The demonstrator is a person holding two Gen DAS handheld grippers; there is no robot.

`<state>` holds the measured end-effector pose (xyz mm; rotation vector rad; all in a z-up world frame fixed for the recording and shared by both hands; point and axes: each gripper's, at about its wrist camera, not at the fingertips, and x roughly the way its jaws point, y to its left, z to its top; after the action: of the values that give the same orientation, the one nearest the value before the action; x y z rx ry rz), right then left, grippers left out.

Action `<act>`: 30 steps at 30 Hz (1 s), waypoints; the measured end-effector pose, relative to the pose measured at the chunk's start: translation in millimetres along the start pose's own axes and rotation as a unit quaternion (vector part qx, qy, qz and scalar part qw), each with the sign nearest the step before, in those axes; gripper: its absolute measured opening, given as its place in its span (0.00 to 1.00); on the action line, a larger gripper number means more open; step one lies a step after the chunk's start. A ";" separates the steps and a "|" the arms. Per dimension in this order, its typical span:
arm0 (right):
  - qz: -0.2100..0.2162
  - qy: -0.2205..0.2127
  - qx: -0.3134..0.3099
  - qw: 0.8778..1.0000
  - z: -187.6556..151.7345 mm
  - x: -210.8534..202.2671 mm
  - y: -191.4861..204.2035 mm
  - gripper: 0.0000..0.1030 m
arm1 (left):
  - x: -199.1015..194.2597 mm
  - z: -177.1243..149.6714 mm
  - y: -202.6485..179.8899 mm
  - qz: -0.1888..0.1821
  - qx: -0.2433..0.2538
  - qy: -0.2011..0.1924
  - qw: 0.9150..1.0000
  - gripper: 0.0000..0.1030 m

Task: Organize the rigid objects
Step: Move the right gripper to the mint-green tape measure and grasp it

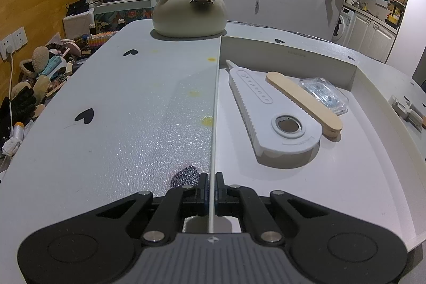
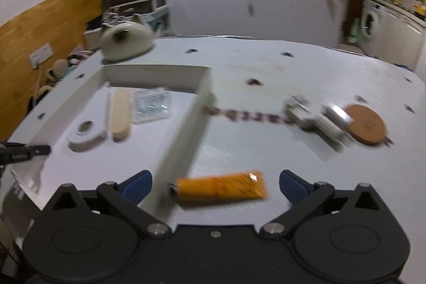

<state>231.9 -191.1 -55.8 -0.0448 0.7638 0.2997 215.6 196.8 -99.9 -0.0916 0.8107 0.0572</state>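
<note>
While the left claw (image 1: 212, 182) pinches the white tray's wall (image 1: 214, 108), the right claw (image 2: 215, 186) gapes wide above an orange tube (image 2: 221, 188) on the table (image 2: 266, 151).

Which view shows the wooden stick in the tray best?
The left wrist view: the wooden stick is sharp, lying in the tray beside the white tool. The right wrist view shows it whole but motion-blurred.

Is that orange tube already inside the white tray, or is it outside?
Outside. The orange tube lies on the table just beyond the white tray's side wall, between the right gripper's wide-open jaws, untouched.
</note>
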 end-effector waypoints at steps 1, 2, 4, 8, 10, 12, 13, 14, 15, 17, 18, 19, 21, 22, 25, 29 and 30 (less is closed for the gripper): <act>-0.009 0.000 0.008 1.000 -5.8 -2.8 -5.3 1.00 | 0.0 0.0 0.0 0.000 0.000 0.000 1.000 0.03; -0.016 -0.001 0.018 1.000 -11.8 -5.7 -10.1 1.00 | 0.0 0.0 0.0 0.000 0.000 0.000 1.000 0.03; -0.035 -0.003 0.042 0.999 -25.1 -11.2 -19.9 1.00 | 0.0 -0.2 0.2 0.000 0.000 -0.001 1.000 0.03; -0.074 -0.011 0.087 0.993 -52.4 -22.1 -37.1 1.00 | -0.1 -0.2 0.2 0.000 0.001 -0.001 1.000 0.03; -0.095 -0.015 0.098 0.990 -64.3 -27.2 -43.1 1.00 | -0.2 0.0 0.0 0.000 0.003 -0.001 1.000 0.03; -0.109 -0.015 0.109 0.988 -72.8 -30.5 -48.4 1.00 | -0.2 -0.1 0.1 0.000 0.003 -0.001 1.000 0.03; -0.114 -0.014 0.115 0.987 -77.0 -31.6 -51.0 1.00 | -0.2 0.0 0.2 0.000 0.003 -0.002 1.000 0.03; -0.118 -0.013 0.120 0.986 -81.6 -33.1 -53.1 1.00 | -0.2 0.0 0.1 0.000 0.003 -0.001 1.000 0.03; -0.123 -0.013 0.125 0.984 -85.9 -33.5 -54.9 1.00 | 0.0 0.2 0.4 0.000 0.003 -0.002 1.000 0.03; -0.128 -0.011 0.131 0.983 -93.0 -32.7 -56.5 1.00 | -0.2 0.2 -0.1 0.001 0.003 -0.002 1.000 0.03; -0.126 -0.010 0.134 0.983 -95.1 -31.4 -55.8 1.00 | -0.2 0.3 -0.1 0.001 0.003 -0.002 1.000 0.03; -0.123 -0.009 0.134 0.983 -97.9 -30.4 -54.8 1.00 | -0.2 0.3 0.0 0.001 0.003 -0.002 1.000 0.03; -0.120 -0.009 0.130 0.984 -102.1 -27.5 -50.5 1.00 | -0.2 0.3 0.0 0.001 0.002 -0.002 1.000 0.03; -0.119 -0.007 0.127 0.985 -103.2 -25.4 -48.0 1.00 | -0.2 0.2 -0.1 0.001 0.003 -0.002 1.000 0.03; -0.111 -0.008 0.124 0.986 -104.5 -20.7 -42.0 0.94 | -0.1 0.2 0.0 0.000 0.003 -0.002 1.000 0.03; -0.120 -0.014 0.114 0.986 -103.2 -15.7 -38.8 0.85 | 0.0 0.3 0.1 0.000 0.002 -0.002 1.000 0.03; -0.121 -0.016 0.114 0.986 -102.6 -14.9 -39.6 0.82 | -0.1 0.1 -0.1 0.000 0.003 -0.002 1.000 0.03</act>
<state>163.8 -247.9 -122.5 0.0827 0.7479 -0.0186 215.6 196.7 -99.8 -0.0856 0.8066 0.0560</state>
